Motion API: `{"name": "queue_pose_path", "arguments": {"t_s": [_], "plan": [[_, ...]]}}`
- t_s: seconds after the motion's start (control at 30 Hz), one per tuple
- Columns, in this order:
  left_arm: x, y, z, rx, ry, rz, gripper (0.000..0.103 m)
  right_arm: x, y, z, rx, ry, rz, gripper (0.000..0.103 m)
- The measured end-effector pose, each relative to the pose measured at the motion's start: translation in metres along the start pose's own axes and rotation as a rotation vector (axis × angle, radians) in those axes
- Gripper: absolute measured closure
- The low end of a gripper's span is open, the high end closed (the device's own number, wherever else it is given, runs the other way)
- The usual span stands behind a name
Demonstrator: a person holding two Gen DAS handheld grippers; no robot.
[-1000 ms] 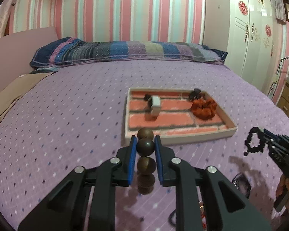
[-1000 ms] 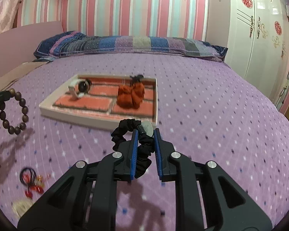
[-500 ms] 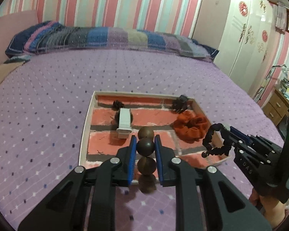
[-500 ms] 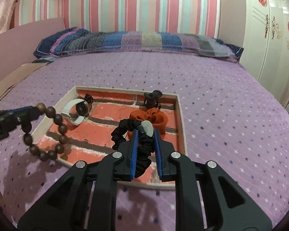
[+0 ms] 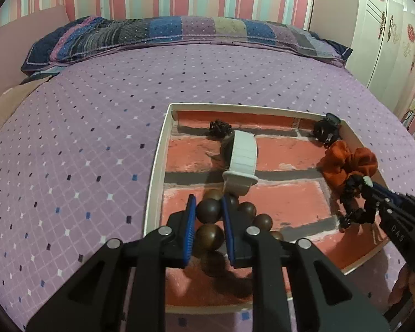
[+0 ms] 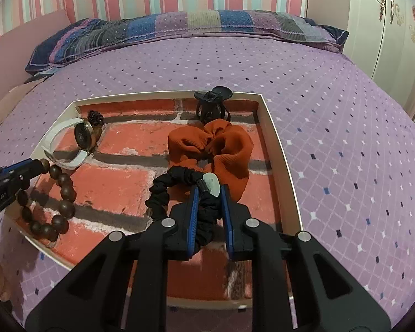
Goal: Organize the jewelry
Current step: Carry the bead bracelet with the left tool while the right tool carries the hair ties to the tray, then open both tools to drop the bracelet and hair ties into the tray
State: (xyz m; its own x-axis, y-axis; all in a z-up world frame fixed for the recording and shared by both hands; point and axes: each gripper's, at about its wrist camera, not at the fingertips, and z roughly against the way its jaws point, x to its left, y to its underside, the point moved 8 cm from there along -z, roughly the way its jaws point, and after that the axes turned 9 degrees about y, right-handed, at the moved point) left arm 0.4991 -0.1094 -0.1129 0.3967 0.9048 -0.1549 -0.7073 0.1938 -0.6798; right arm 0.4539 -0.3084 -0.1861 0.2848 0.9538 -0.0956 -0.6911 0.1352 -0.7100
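Over tray [image 5: 155, 166]: my L gripper [image 5: 208, 212] clamped on bead bracelet [image 5: 209, 210]; R gripper [image 6: 209, 197] pinched on blk scrunchie [image 6: 163, 193], beside orange scrunchie [image 6: 221, 144].

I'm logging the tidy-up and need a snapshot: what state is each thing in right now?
Left gripper: shut on the brown wooden bead bracelet, hanging over the tray.
Right gripper: shut on the black fabric scrunchie.
Brick-patterned tray: on the bed.
White-strapped watch: in the tray.
Orange scrunchie: in the tray.
Black claw clip: in the tray.
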Motion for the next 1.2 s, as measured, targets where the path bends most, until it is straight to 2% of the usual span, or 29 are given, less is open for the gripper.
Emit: {"name": "queue_pose_path", "arguments": {"t_s": [0.23, 0.3, 0.33, 0.37, 0.47, 0.8, 0.87, 1.0, 1.1, 1.2], "plan": [[0.003, 0.003, -0.005, 0.009, -0.02, 0.004, 0.083, 0.008, -0.008, 0.0, 0.004, -0.009, -0.008, 0.085], [0.003, 0.003, -0.003, 0.005, -0.017, 0.003, 0.082, 0.01, -0.009, 0.003, -0.005, -0.019, -0.018, 0.071], [0.002, 0.004, -0.001, 0.002, -0.016, 0.001, 0.076, 0.011, -0.01, 0.004, -0.01, -0.022, -0.019, 0.063], [0.0, 0.005, 0.001, -0.003, -0.015, -0.003, 0.068, 0.014, -0.01, 0.005, -0.015, -0.027, -0.019, 0.061], [-0.003, 0.004, 0.008, -0.027, -0.027, -0.015, 0.052, 0.022, -0.01, 0.009, -0.024, -0.039, -0.01, 0.054], [-0.025, 0.012, 0.046, -0.073, 0.028, -0.035, 0.045, 0.018, -0.011, 0.04, -0.077, -0.052, 0.0, 0.039], [-0.029, 0.017, 0.058, -0.084, 0.033, -0.042, 0.032, 0.011, -0.01, 0.052, -0.1, -0.039, 0.009, 0.035], [-0.035, 0.035, 0.087, -0.091, 0.047, -0.05, 0.031, -0.01, 0.0, 0.077, -0.134, -0.012, 0.016, 0.029], [-0.039, 0.055, 0.106, -0.085, 0.061, -0.04, 0.027, -0.026, 0.017, 0.099, -0.147, -0.008, 0.009, 0.023], [-0.044, 0.078, 0.125, -0.076, 0.066, -0.033, 0.025, -0.035, 0.044, 0.121, -0.151, -0.011, 0.018, 0.021]]}}
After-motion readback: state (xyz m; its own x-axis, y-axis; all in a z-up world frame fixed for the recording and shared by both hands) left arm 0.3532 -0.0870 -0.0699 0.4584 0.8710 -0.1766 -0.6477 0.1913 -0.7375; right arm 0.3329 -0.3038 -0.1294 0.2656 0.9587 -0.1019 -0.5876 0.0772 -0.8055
